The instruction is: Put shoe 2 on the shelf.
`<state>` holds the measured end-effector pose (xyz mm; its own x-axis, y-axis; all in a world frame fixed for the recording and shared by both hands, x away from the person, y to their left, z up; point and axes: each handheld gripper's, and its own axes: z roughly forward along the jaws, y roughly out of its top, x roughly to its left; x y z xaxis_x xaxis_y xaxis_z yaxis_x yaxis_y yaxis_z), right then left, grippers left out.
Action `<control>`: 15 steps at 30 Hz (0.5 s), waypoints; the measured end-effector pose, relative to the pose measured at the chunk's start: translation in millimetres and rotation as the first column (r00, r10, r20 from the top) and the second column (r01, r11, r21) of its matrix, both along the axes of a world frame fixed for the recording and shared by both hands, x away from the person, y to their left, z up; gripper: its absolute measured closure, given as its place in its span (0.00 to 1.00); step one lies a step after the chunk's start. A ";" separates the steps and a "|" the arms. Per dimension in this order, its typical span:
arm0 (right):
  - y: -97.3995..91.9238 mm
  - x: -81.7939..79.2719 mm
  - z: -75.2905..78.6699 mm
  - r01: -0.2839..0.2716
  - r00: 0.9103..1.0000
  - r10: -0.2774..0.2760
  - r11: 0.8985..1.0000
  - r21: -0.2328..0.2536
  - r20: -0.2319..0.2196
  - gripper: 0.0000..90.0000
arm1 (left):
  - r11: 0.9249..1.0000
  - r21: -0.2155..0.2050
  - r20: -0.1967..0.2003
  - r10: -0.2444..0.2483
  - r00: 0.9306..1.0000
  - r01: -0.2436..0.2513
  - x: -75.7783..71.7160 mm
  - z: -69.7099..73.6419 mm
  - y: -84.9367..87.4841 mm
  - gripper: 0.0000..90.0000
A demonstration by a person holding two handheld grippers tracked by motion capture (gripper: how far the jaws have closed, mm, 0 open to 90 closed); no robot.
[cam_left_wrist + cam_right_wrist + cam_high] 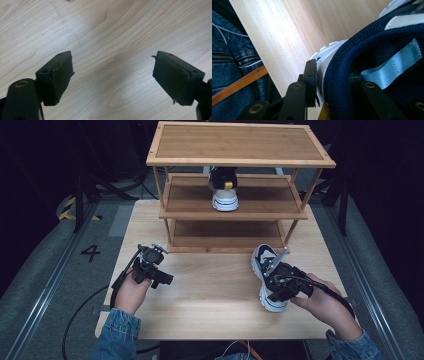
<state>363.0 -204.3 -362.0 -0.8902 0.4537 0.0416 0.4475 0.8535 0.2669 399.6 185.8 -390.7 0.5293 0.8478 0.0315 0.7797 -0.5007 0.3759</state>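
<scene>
Navy sneaker (267, 277) at near right of table (210, 305) is pinched at heel collar by right gripper (280, 287); long axis points far-left toward shelf rack (232, 212). Left gripper (162, 279) held wide, empty.

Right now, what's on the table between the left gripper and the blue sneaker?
Nothing: in the high view only bare wooden table lies between the left gripper and the blue sneaker, which the right gripper clamps.
</scene>
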 end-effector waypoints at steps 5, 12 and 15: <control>-3.6 -2.6 11.3 0.005 0.999 -0.006 1.000 0.018 0.053 0.78 | 1.000 -0.003 0.000 0.004 1.000 -0.004 -0.8 -1.2 1.0 0.19; -6.5 -7.9 26.0 -0.003 0.992 -0.001 0.999 0.034 0.124 0.78 | 1.000 -0.006 0.000 0.015 1.000 -0.015 -2.6 -1.9 3.1 0.19; -7.9 -9.1 30.0 -0.002 0.991 -0.004 0.999 0.046 0.134 0.78 | 1.000 -0.006 0.006 0.011 1.000 -0.011 -3.8 -1.4 3.4 0.19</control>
